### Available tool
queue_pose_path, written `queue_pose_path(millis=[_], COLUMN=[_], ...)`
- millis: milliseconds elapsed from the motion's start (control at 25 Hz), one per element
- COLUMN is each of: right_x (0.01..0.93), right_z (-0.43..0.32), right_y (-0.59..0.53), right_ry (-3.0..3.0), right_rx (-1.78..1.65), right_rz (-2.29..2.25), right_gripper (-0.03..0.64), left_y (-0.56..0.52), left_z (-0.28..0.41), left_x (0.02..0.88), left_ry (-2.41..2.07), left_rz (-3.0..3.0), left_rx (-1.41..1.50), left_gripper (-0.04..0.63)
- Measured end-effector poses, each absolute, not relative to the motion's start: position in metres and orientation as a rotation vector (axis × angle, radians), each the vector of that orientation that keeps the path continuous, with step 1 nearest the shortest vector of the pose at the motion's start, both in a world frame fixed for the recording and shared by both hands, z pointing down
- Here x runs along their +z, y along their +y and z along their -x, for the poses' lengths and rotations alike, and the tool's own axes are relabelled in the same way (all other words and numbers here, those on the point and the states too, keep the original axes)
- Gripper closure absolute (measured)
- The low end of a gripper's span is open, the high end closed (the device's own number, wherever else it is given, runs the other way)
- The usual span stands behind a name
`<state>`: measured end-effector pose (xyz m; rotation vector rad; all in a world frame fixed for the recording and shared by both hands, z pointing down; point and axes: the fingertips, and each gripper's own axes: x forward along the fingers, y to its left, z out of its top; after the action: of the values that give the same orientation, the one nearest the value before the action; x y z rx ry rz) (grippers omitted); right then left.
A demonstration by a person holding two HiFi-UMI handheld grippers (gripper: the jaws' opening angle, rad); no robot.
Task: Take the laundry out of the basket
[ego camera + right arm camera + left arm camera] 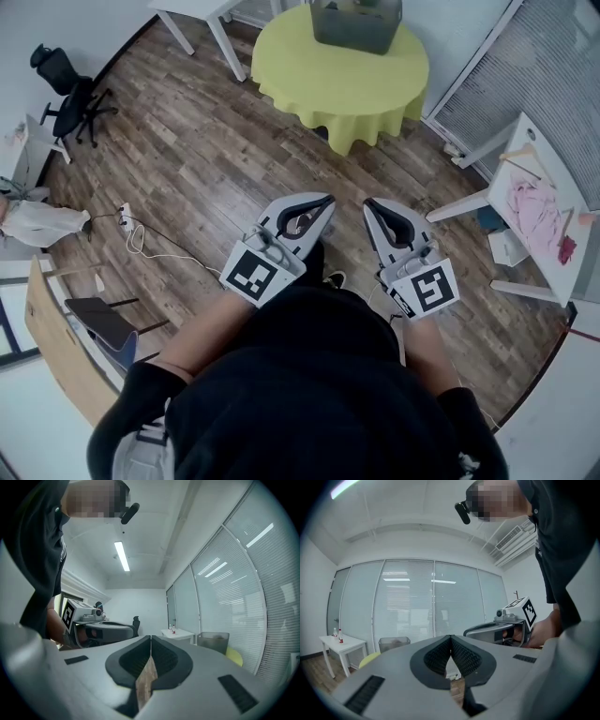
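Standing well short of the round tabletop (309, 80), where the grey basket (356, 26) sits, the person holds the left tongs (324, 199) and right tongs (371, 202) clenched, empty and level, probably because the approach is not yet made.

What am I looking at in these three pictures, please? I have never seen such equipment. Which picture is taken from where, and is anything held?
There is no robot here. A person stands on a wood floor and holds a tool in each hand: the left gripper and the right gripper. The head view comes from a camera on the person's head, looking down. The other two views come from a camera on each gripper, looking along its fingers. Both pairs of fingers are closed and hold nothing. Ahead stands a round yellow table with a grey basket on it. At the right, a pink cloth lies on a white table.
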<state>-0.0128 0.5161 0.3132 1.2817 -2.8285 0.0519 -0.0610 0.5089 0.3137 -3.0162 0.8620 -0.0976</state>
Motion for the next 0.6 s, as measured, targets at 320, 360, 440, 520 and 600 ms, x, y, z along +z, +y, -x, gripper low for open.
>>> queue_pose_path(millis=[320,360,440,520,600], right_x=[0.323,0.323,0.324,0.325,0.326], right_z=[0.014,0.016,0.018,0.022,0.025], right_y=[0.470,0.463,0.447,0.431,0.414], right_ry=[-2.812,-2.810,-2.807,-2.804,-2.803], right_rx=[0.079,0.081,0.086,0.093,0.099], right_rz=[-1.265,-1.260,-1.253,-1.249,-1.244], right_gripper=[0.592,0.592,0.592,0.592,0.592], left_y=[0.462,0.455,0.442,0.428,0.411], left_z=[0.059,0.057,0.055,0.055,0.056], left_x=[0.327,0.327,0.328,0.328,0.329], left_ry=[0.844,0.835,0.819,0.812,0.811], left_rz=[3.032,3.034,3.039,3.045,3.054], left_rx=[-0.102,-0.099,-0.091,-0.080,-0.071], left_gripper=[0.586,0.586,0.586,0.586,0.586])
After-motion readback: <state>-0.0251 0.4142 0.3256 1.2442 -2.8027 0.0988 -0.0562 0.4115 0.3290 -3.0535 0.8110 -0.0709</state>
